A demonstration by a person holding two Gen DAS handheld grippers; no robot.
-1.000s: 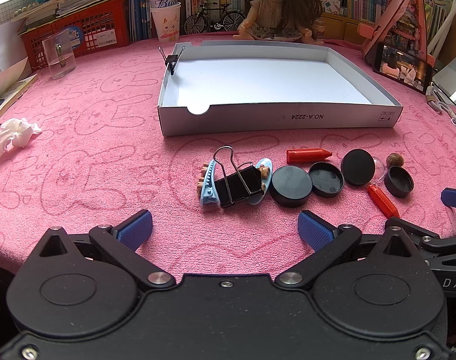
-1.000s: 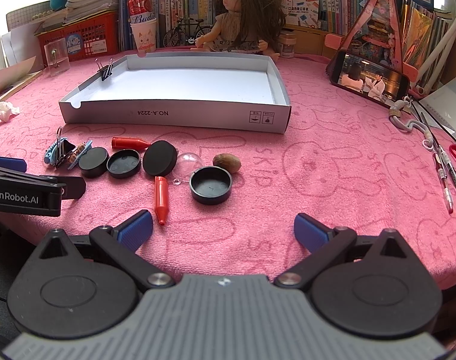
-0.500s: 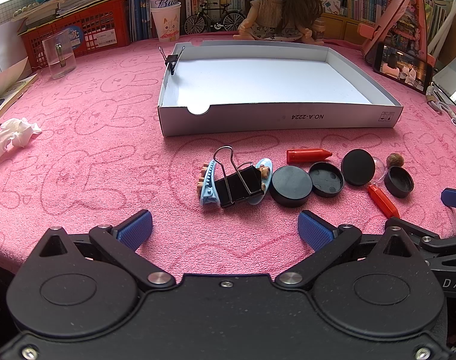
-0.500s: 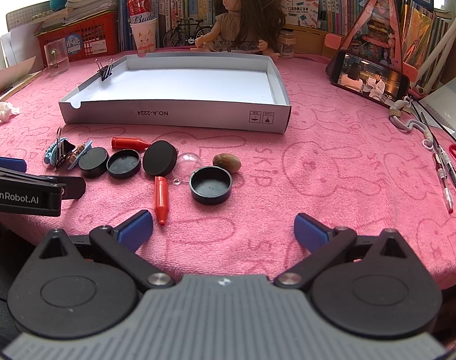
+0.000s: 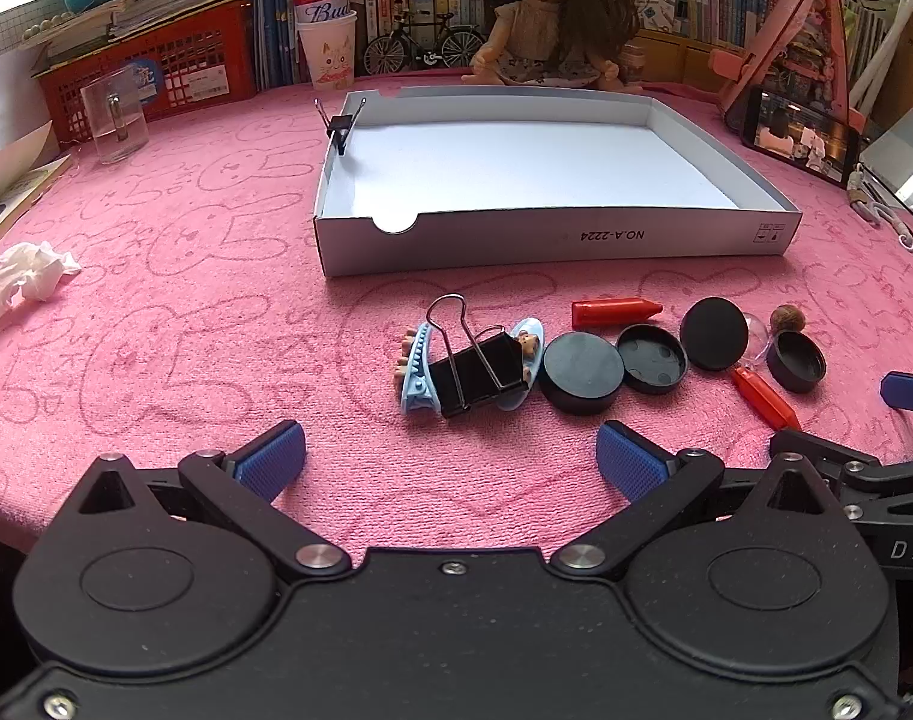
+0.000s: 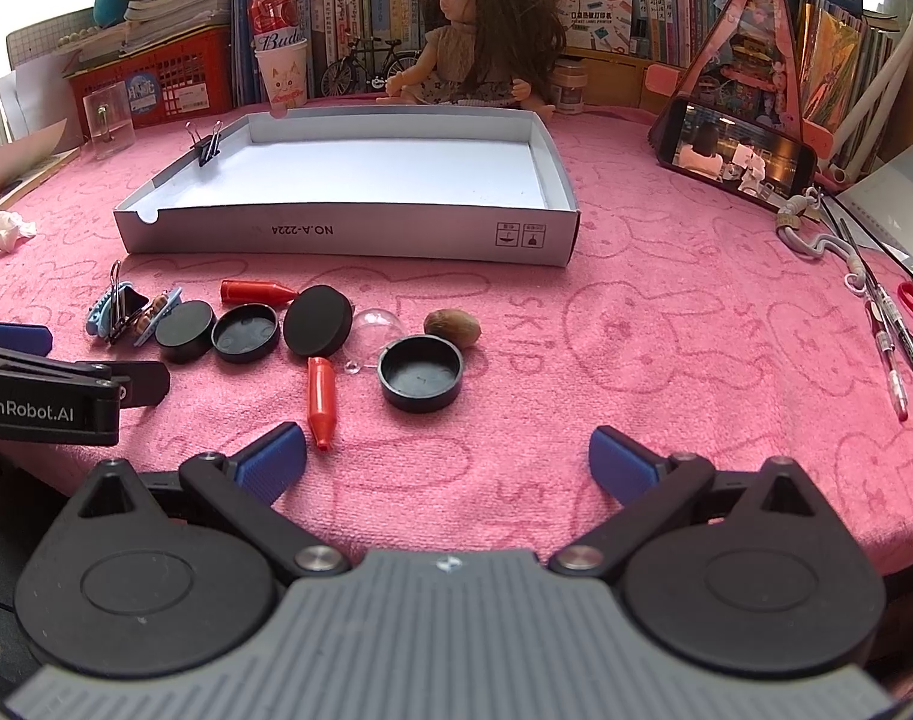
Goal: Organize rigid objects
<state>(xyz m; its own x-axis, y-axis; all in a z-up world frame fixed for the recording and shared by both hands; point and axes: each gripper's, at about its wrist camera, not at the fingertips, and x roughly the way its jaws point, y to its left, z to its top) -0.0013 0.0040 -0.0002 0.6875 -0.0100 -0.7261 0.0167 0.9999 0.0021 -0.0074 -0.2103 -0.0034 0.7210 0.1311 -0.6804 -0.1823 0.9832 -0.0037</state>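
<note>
- Nothing has moved since the earlier frames: both claws and every object sit where they were.
- Left claw (image 5: 450,459): fingers spread wide, nothing between them, hovering low over the near edge of the surface (image 5: 174,324). It lines up with the big black binder clip (image 5: 477,363), likely its first pick.
- Right claw (image 6: 447,462): also spread and empty, parked low behind the right end of the object row, nearest the red crayon (image 6: 321,402) and the open black cap (image 6: 420,372).
- Binder clip lies on top of blue toy pieces (image 5: 417,372), touching them; lifting it may drag them.
- Next along the row: black disc (image 5: 582,372), upturned lid (image 5: 651,357), a second disc leaning on edge (image 5: 714,333), clear dome (image 6: 375,324), a nut (image 6: 450,324), a second red crayon (image 5: 615,312).
- All loose items sit in a line just in front of the white box tray (image 5: 552,237), which reads as the destination. Its floor is bare; only a small binder clip (image 5: 339,129) is clamped on the left wall.
- Judgement: sorting has not started; the split staging lets each claw work its own half.
</note>
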